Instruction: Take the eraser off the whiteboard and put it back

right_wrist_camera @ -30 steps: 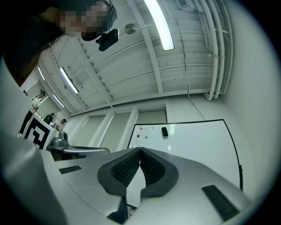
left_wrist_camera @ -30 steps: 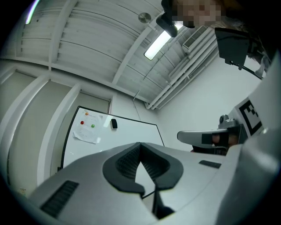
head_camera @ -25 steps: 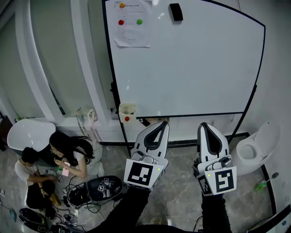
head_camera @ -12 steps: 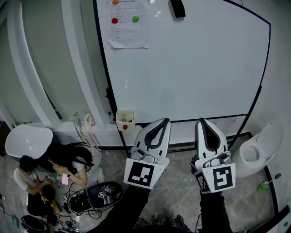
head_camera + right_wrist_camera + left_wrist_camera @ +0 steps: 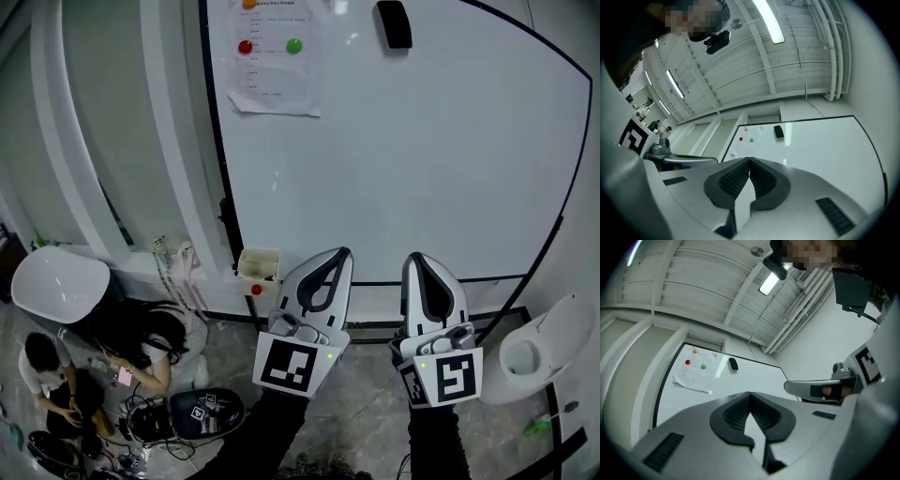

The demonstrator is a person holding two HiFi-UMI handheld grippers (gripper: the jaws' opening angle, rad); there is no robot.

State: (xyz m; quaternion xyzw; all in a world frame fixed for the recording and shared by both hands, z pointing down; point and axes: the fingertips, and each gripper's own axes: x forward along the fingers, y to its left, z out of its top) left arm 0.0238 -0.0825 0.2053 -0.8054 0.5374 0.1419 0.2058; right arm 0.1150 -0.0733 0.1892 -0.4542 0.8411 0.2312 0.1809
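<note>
Eraser (image 5: 393, 24) high on whiteboard (image 5: 422, 159)

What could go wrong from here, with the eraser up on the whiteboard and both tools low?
1. The eraser sits near the top of the whiteboard, well above the left tool and right tool; a stretched reach might knock it off.
2. Both tools are shut; unless one opens first, it would likely just push the eraser.
3. The paper sheet beside the eraser could get brushed.
</note>
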